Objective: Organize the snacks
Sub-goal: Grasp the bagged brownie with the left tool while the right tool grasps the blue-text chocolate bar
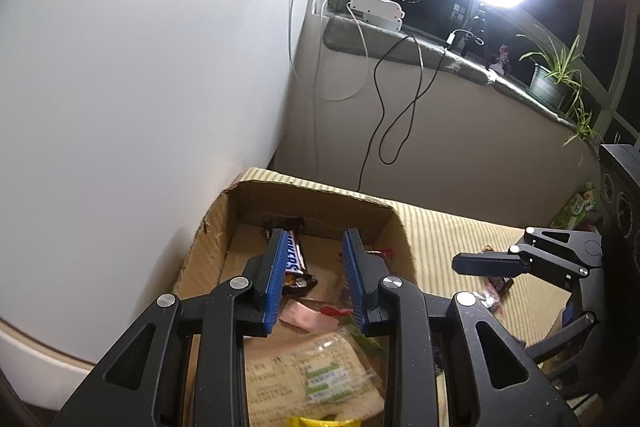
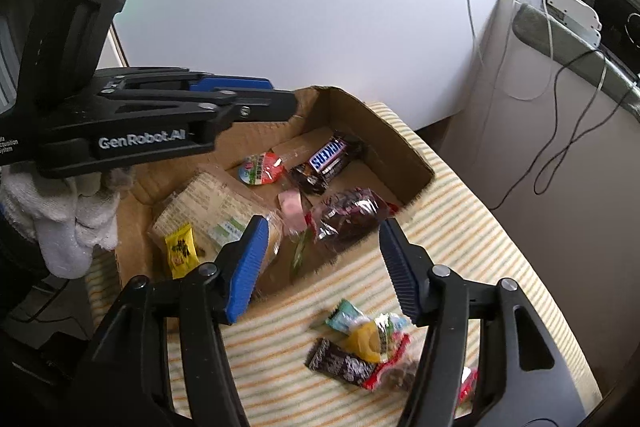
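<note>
Both tongs are spread and hold nothing. The left tongs (image 1: 314,277) hang over the cardboard box (image 2: 404,147) of snacks; the right tongs (image 2: 320,267) hover beside it, above loose candies (image 2: 360,351) on the striped cloth (image 2: 460,227).

I count one cardboard box (image 2: 404,151) holding one Snickers bar (image 2: 329,155), one cracker pack (image 2: 212,211) and one yellow candy (image 2: 181,250), plus my two grippers, left (image 1: 314,275) and right (image 2: 320,267).
</note>
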Demonstrator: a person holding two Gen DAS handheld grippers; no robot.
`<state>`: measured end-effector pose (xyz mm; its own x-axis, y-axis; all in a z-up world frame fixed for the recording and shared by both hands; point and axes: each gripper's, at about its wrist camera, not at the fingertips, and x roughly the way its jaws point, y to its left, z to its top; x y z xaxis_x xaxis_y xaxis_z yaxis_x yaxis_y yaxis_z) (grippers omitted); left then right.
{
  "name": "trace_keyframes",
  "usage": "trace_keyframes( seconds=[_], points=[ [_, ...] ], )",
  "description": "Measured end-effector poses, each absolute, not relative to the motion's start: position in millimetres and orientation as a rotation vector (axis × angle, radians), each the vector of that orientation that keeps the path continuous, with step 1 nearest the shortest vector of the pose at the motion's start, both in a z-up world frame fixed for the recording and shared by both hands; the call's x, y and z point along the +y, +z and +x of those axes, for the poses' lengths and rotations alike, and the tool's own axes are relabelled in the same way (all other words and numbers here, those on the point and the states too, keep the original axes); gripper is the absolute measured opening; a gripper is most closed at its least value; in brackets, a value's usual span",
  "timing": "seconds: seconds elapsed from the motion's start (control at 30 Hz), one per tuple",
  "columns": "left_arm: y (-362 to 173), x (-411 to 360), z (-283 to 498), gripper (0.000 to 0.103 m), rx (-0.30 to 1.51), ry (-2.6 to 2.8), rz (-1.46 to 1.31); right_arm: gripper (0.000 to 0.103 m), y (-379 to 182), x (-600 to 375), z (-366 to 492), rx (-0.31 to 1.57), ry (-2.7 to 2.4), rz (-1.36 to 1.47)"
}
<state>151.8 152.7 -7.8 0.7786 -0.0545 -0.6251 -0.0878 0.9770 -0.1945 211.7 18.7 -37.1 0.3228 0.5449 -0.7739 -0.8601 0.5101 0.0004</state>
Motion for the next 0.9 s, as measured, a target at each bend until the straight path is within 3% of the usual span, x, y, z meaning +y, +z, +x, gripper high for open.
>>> trace_keyframes(
  seconds=[0.43,0.47,0.53,0.9],
  points=[
    [-6,100,133,0.027,0.675,-0.079,-0.199,0.061,-27,-78,215,0.797,0.797,-0.349],
    [-7,94,131,0.027,0.679,-0.091,-0.197,0.064,-27,-87,217,0.804,0.779,-0.339],
    [-9,83,127,0.027,0.685,-0.110,-0.196,0.085,-27,-103,222,0.815,0.741,-0.324],
    [-29,17,126,0.027,0.747,-0.219,-0.151,0.086,-41,-171,238,0.849,0.619,-0.278]
  ],
)
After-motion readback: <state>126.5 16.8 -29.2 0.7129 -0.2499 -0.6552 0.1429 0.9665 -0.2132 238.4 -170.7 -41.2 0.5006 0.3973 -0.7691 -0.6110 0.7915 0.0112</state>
